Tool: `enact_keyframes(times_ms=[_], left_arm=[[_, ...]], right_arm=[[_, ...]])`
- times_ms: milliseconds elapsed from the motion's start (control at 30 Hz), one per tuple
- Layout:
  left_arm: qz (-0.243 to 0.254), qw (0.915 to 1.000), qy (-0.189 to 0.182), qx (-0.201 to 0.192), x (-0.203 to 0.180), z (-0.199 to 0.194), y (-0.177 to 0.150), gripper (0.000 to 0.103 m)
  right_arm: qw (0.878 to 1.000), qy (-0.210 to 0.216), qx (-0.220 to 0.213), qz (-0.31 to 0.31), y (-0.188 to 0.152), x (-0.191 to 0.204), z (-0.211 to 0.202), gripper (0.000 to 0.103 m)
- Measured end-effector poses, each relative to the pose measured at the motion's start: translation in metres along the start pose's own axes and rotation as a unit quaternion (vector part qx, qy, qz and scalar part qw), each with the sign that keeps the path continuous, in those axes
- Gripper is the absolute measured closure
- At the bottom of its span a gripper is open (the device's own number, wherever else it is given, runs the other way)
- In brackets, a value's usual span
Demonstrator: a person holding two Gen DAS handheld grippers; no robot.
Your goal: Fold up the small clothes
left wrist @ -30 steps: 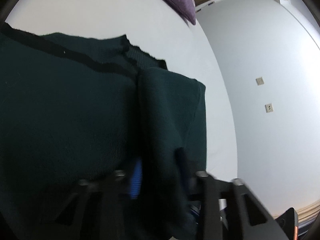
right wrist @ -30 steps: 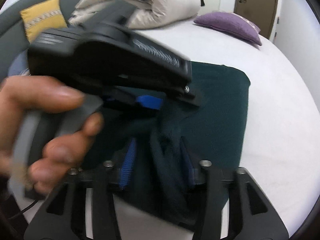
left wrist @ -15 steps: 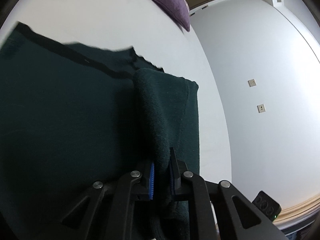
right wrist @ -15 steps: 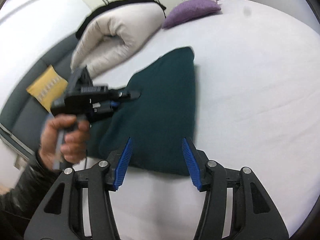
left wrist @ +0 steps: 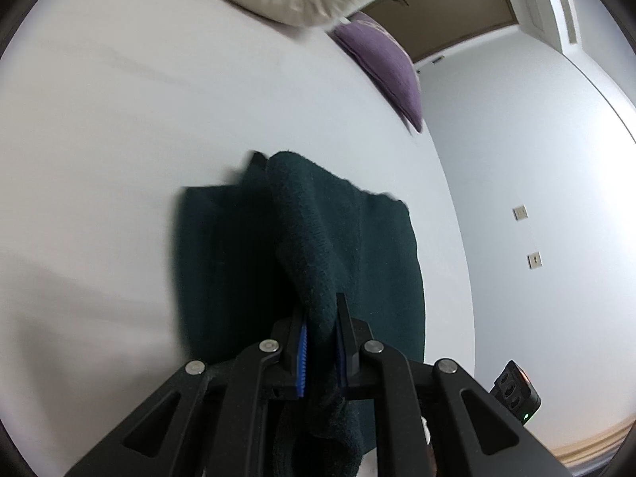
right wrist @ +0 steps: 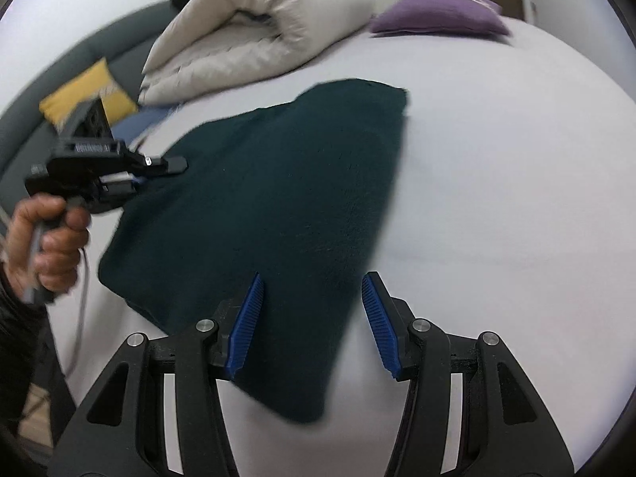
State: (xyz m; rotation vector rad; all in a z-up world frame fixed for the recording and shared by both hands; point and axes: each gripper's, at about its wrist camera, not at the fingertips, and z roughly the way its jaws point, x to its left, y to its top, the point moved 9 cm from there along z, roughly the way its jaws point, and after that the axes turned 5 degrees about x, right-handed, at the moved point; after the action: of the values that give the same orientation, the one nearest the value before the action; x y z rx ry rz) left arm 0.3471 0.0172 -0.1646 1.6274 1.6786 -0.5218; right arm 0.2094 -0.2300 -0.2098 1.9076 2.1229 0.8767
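Your left gripper (left wrist: 321, 353) pinches the dark green garment (right wrist: 278, 198) edge tight, right gripper (right wrist: 312, 318) fingers half-open, empty above it: carry that fold flat over the bed (right wrist: 497, 198).

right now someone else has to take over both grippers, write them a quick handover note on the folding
Left gripper: shut on a bunched edge of the dark green garment, which its jaws have just been closing on, lifting it off the white bed.
Right gripper: open, empty, hovering over the garment's near corner.
Garment: lies mostly flat on the bed, near the rolled duvet and purple cushion.
Done: one side looks folded over.
Left: probably carry the held edge across, lay it down, smooth and finish the fold.
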Motion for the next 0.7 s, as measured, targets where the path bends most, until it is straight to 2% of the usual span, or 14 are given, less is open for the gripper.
enact_keyframes(times_ms=[133, 200, 300, 400, 500, 567, 633, 667, 700], left_arm=[[-0.014, 0.9998, 0.000, -0.011, 0.022, -0.011, 0.003, 0.091], [-0.018, 0.9997, -0.004, -0.014, 0.030, -0.015, 0.002, 0.091], [-0.022, 0.9997, 0.007, -0.009, 0.042, -0.007, -0.003, 0.090], [-0.051, 0.9986, 0.006, -0.015, 0.061, 0.000, -0.003, 0.087], [-0.056, 0.9978, -0.002, -0.034, 0.064, -0.002, -0.007, 0.082], [-0.055, 0.9970, 0.019, -0.051, 0.063, -0.012, -0.009, 0.080], [-0.030, 0.9934, 0.071, -0.085, 0.058, -0.034, -0.011, 0.078], [-0.007, 0.9888, 0.098, -0.112, 0.048, -0.049, -0.014, 0.078], [0.013, 0.9862, 0.108, -0.125, 0.038, -0.056, -0.017, 0.078]], right_arm=[[0.999, -0.029, -0.002, -0.039, 0.007, 0.030, 0.013, 0.051], [0.999, -0.027, -0.001, -0.046, 0.002, 0.036, 0.012, 0.047], [0.997, -0.045, 0.008, -0.062, 0.001, 0.042, 0.018, 0.046], [0.996, -0.054, 0.017, -0.065, -0.005, 0.043, 0.025, 0.045], [0.997, -0.047, 0.017, -0.054, -0.006, 0.043, 0.028, 0.045], [0.999, -0.032, 0.018, -0.039, -0.004, 0.041, 0.023, 0.045], [1.000, -0.005, 0.006, -0.011, 0.003, 0.036, 0.010, 0.046], [1.000, 0.009, -0.004, 0.002, 0.005, 0.033, 0.002, 0.046], [0.999, 0.033, -0.014, 0.021, 0.011, 0.029, -0.007, 0.046]])
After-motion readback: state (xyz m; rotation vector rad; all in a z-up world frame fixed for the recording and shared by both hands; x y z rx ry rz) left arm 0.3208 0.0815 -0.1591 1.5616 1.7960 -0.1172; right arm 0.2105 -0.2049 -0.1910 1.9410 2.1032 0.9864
